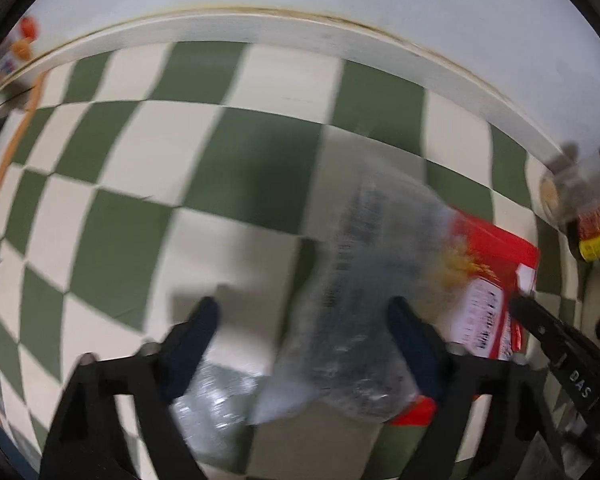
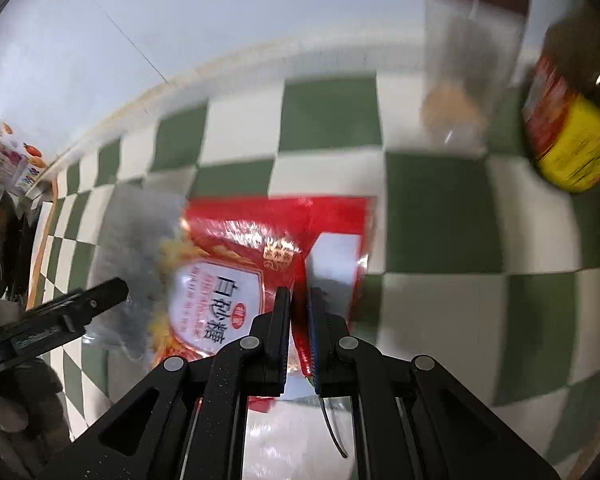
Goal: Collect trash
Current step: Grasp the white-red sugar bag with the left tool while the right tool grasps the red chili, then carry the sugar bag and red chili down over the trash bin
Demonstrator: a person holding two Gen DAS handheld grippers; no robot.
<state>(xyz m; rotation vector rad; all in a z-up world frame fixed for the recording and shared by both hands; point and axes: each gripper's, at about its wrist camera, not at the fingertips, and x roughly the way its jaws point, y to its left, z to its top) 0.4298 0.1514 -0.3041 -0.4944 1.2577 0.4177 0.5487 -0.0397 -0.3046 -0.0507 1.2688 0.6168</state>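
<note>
A green-and-cream checked tablecloth (image 1: 228, 148) covers the table, which runs up to a pale wall. On it lie two pieces of trash side by side and overlapping: a clear plastic bag (image 1: 360, 304) with blurred black print, and a red packet (image 2: 260, 264) with a white label.

In the left wrist view the left gripper (image 1: 304, 320) points steeply down, its dark blue pads spread wide. The clear plastic bag lies between them, nearer the right-hand pad; the blur makes it impossible to tell whether either pad touches it. The red packet sticks out from under the bag's right edge, just beyond that pad.

In the right wrist view the right gripper (image 2: 299, 300) has its fingers pressed nearly together on a fold of the red packet, which shows as a thin red strip between the pads. The rest of the packet spreads up and to the left of the fingertips. Its white label carries large black Chinese characters, 白砂糖, above a small red seal; the smaller lines of print are too blurred to read. The black finger of the other gripper enters at the left edge, over the clear bag.

At the table's far right stand a clear container (image 2: 460, 92) and a jar with a red and yellow label (image 2: 572, 140), both well apart from the packets. Their writing is unreadable.
</note>
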